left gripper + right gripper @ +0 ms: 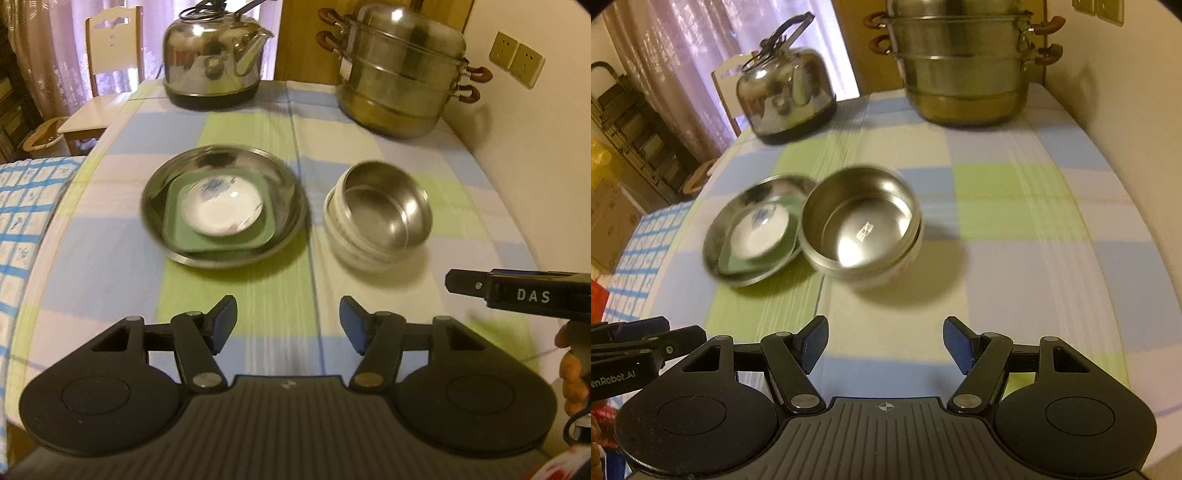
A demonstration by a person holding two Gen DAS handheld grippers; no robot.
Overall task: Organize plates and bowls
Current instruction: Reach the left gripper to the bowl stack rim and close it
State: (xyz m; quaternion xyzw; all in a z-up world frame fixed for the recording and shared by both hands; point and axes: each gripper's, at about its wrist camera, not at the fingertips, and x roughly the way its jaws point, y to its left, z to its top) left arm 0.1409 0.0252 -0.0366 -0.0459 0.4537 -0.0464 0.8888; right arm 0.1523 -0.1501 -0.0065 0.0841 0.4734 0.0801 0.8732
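The left gripper hangs above the near part of the table, its 2 blue-padded fingers spread apart with nothing between them. The right gripper is in the same state: its fingers are wide apart and hold nothing. Both grippers are well apart from the dishes.

On the checked tablecloth, in the middle of the table, stands a wide steel plate. Inside it lies a green square plate, and on that one sits a small white saucer with a blue flower pattern. Just to the right of this stack there is a white bowl with a steel bowl nested in it; the steel bowl sits a little tilted. In the right wrist view the 2 stacks look close to each other, but I cannot tell if they touch.

At the far side of the table stand a steel kettle on the left and a steel steamer pot with brown handles on the right. A wooden chair is beyond the far left edge.
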